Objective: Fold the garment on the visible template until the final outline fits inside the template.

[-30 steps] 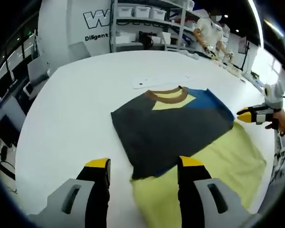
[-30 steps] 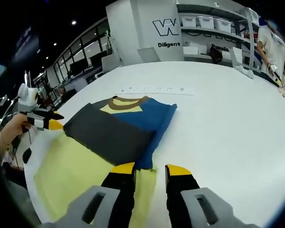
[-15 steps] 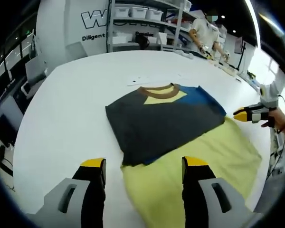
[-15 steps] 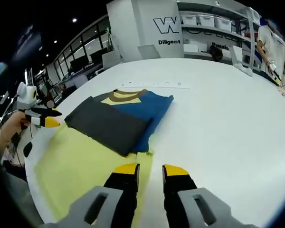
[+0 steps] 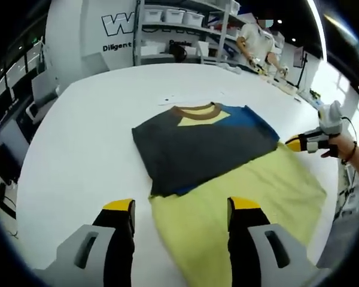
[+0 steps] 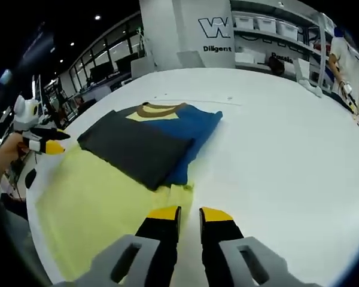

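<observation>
While we hold both grippers low over a broad white desk (image 5: 90,125), a T-shirt (image 5: 200,146) lies partly folded there: a dark grey panel over blue cloth, with a brown collar (image 5: 196,110) at the far end. Its near part rests on a pale yellow template sheet (image 5: 245,197) that reaches toward us. Our left gripper (image 5: 178,206) hovers with its jaws well apart, empty, above the sheet's near edge. Our right gripper (image 6: 182,211) hovers with its jaws nearly together, holding nothing, just short of the shirt's near corner. We judge the side folds done and a lengthwise fold still due, since the collar end lies off the sheet. Next, each gripper should pinch one end of an edge and carry it over the shirt.
</observation>
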{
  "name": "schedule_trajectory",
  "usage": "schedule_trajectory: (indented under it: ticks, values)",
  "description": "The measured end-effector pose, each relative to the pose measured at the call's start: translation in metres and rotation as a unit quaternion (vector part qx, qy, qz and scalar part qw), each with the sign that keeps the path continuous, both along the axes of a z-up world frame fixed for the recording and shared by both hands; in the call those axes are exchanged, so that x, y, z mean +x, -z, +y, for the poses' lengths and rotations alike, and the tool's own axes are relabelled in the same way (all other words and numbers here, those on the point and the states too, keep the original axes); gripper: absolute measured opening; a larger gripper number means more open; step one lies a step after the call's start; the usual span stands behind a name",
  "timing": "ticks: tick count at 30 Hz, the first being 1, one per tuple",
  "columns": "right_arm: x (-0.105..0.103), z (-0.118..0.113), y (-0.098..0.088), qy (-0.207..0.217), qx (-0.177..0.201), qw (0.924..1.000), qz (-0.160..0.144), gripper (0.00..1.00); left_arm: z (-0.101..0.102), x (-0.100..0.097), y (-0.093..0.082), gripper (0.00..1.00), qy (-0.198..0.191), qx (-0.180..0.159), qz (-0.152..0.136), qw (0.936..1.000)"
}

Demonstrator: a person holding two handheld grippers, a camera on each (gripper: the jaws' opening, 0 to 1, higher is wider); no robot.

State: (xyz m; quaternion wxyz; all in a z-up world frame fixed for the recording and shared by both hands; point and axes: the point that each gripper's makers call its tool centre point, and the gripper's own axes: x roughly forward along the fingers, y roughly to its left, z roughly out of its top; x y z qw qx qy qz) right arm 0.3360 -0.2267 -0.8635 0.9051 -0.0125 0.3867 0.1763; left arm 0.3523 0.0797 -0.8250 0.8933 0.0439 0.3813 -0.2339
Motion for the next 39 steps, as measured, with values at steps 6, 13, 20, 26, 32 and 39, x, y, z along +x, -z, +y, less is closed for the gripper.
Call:
schedule_trajectory:
  ticks: [6,13,20,26,32,39]
  values:
    - [0.001,0.0,0.001,-0.025,-0.047,0.9985,-0.009,0.02,-0.001,-0.011,-0.003,0.58,0.007,0.002,-0.002,1.0]
    - [0.004,0.002,0.001,-0.038,-0.074,0.9964,-0.015,0.0,-0.004,-0.024,-0.007,0.59,0.013,-0.002,-0.004,0.9999]
    - [0.005,-0.002,0.002,-0.028,-0.067,0.9973,-0.009,0.0,-0.008,-0.036,-0.01,0.59,0.015,-0.008,-0.003,0.9999]
    - [0.004,-0.013,0.003,-0.003,-0.081,0.9967,-0.001,0.0,-0.008,-0.045,-0.013,0.59,0.021,-0.005,-0.003,0.9998]
    - [0.004,-0.016,0.003,0.007,-0.083,0.9965,0.001,0.0,-0.002,-0.053,-0.011,0.59,0.02,0.0,0.003,0.9998]
    - [0.003,-0.019,0.003,0.014,-0.093,0.9956,0.001,0.0,0.0,-0.061,-0.01,0.6,0.019,0.001,0.005,0.9998]
